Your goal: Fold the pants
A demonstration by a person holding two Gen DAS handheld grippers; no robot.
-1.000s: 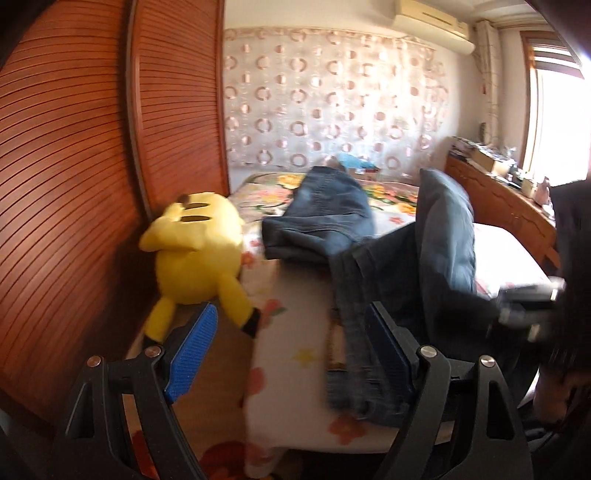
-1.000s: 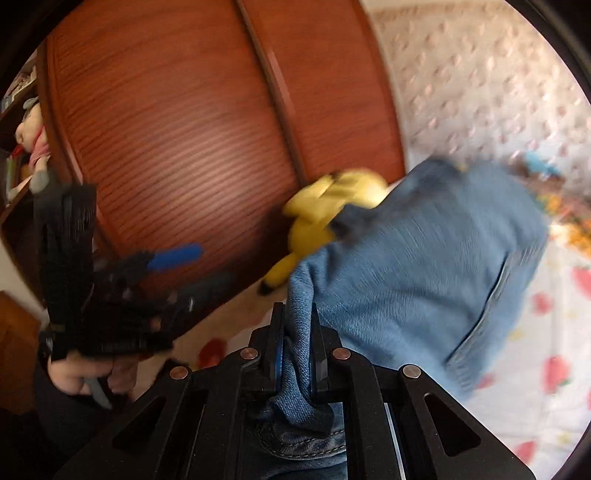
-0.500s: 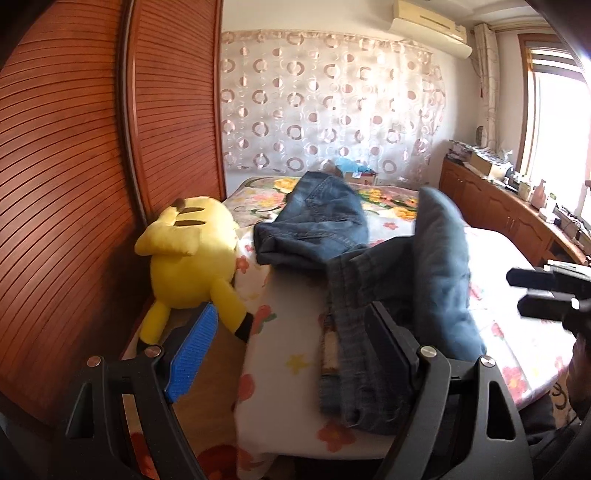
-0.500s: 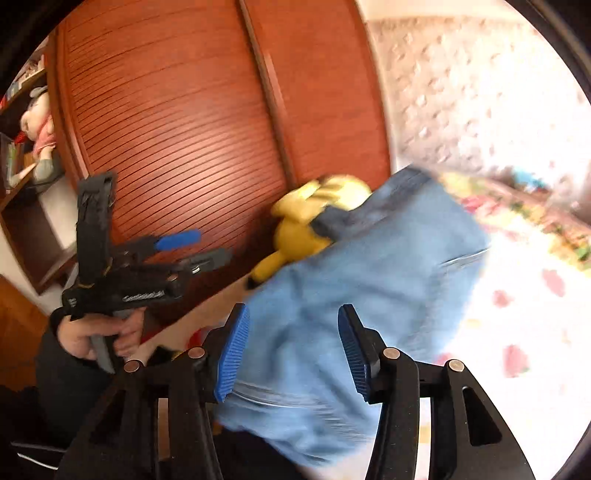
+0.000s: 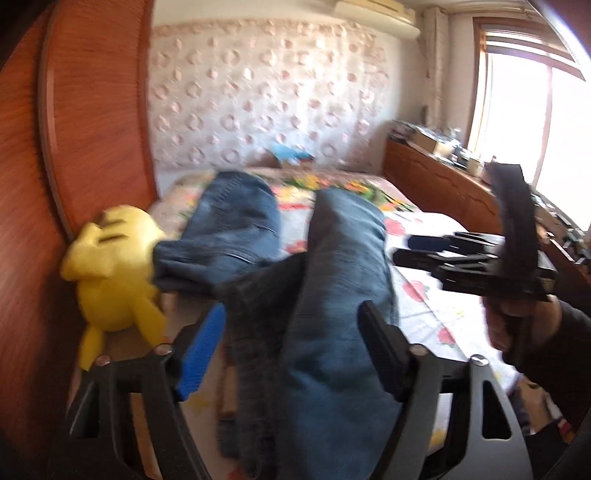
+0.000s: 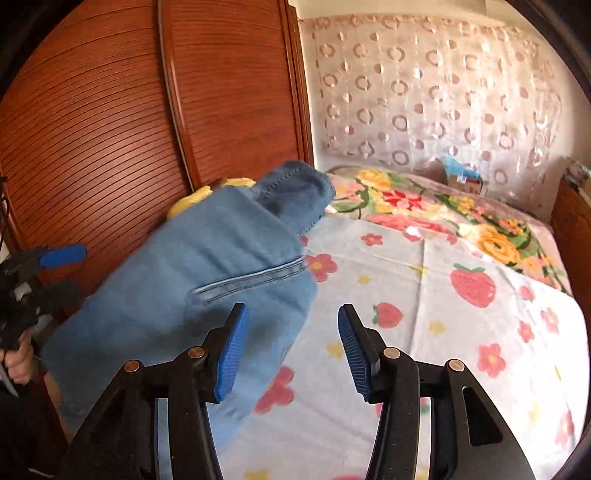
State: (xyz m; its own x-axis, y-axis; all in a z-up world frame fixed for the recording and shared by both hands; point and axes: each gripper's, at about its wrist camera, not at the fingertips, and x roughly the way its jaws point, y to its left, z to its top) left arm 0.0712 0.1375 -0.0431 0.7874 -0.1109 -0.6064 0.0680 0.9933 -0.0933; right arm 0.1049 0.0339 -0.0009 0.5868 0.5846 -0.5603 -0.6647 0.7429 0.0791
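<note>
Lying folded on bed (image 6: 424, 266): jeans (image 6: 207, 280); no legible writing.

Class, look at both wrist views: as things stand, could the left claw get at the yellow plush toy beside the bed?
Probably yes. The left claw stands open over the jeans; the yellow plush toy lies just left of it, with nothing between.

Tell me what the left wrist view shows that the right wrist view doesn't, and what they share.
Left wrist view only: a window, a wooden sideboard below it, an air conditioner, a second, darker layer of denim beside the top fold, and the whole yellow plush toy.

Right wrist view only: the open stretch of strawberry-print sheet to the right of the jeans.

Both: the jeans on the bed, the wooden wardrobe, the circle-patterned curtain, and the other gripper at the frame edge.
</note>
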